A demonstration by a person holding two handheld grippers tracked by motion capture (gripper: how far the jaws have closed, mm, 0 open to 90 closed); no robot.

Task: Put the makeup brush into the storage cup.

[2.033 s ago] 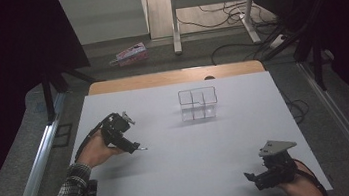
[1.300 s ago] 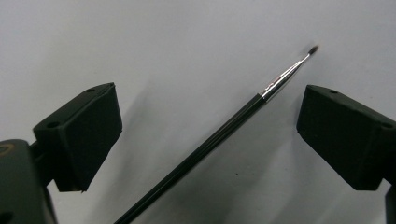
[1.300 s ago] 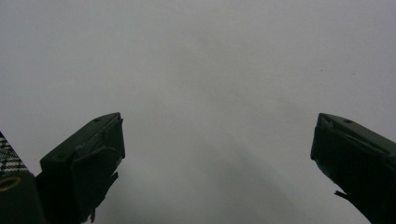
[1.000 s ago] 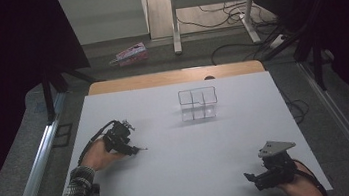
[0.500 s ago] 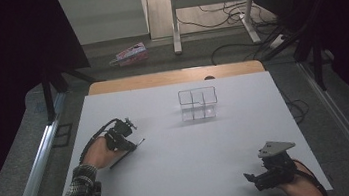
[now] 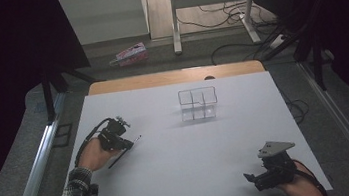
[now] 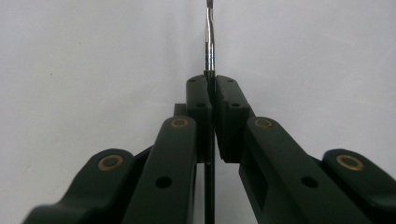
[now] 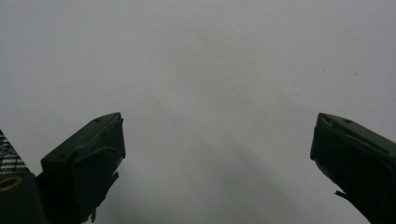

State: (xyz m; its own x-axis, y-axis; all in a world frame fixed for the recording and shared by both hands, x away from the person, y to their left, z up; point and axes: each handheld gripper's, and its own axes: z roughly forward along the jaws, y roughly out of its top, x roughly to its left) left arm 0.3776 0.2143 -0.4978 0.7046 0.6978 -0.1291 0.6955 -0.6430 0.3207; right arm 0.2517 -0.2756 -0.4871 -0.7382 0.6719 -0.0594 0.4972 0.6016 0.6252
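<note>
Thin black metal-tipped pen [image 7: 209,51] sits pinched in the left gripper [image 6: 123,143], jaws shut tight on it, at the white table's [image 6: 179,153] left, probably for the clear plastic organiser [image 6: 198,103] farther right. Right gripper [image 6: 253,179] idles, jaws wide and empty, at the near right.

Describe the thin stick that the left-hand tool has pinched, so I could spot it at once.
Start at the white table and go to its left side, where the left gripper sits. Clamped between its jaws is a thin dark rod with a shiny metal stretch. Unlike the clear plastic organizer farther back, it is slender and opaque.
</note>
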